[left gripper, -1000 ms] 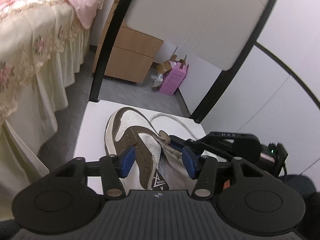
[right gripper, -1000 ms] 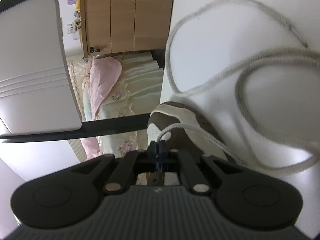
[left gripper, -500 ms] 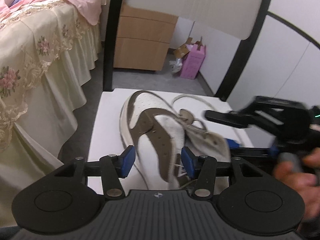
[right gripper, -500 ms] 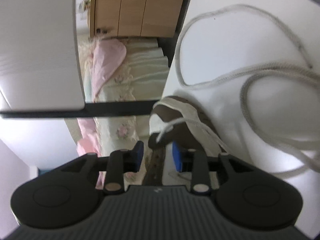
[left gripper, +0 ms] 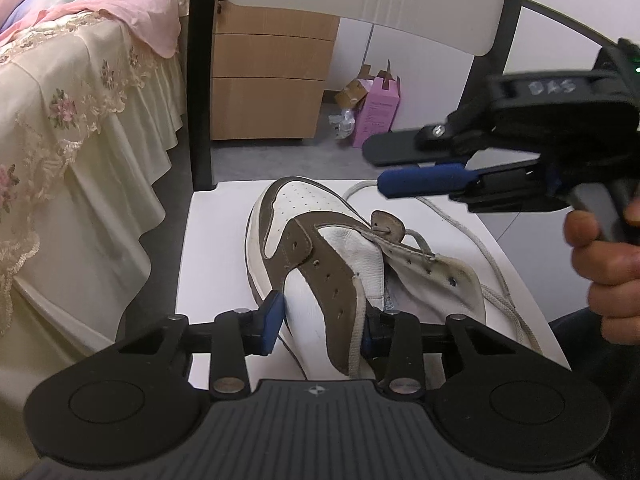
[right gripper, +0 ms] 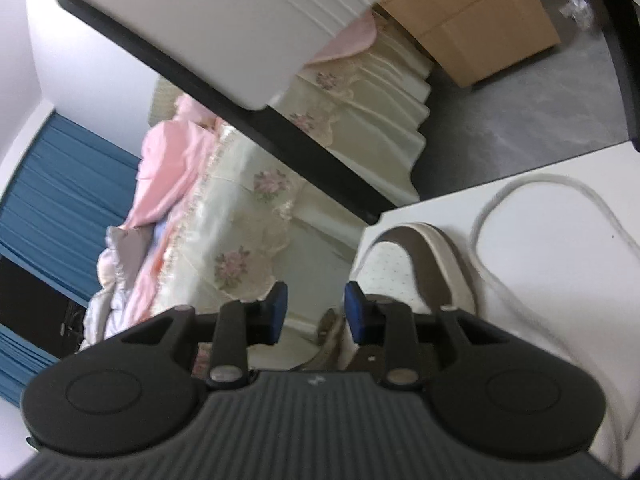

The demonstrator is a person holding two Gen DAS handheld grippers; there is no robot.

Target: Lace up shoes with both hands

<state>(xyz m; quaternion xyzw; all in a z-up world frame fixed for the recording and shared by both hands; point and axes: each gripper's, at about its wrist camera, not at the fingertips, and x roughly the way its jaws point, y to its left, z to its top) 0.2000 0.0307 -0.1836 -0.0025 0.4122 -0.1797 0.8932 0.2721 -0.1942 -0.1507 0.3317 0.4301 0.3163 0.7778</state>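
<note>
Closest in, the left hand-held gripper (left gripper: 320,320) has been closing, and its blue pads now press on the shoe's (left gripper: 316,256) brown-and-white side panel. The shoe lies tilted on the white surface (left gripper: 216,248), toe pointing away. The lace (left gripper: 476,240) trails loose beside it. Above the shoe, the right hand-held gripper (right gripper: 316,312) hangs in a hand (left gripper: 608,256), jaws apart, nothing between them. Beyond stands the bed (left gripper: 60,120).
</note>
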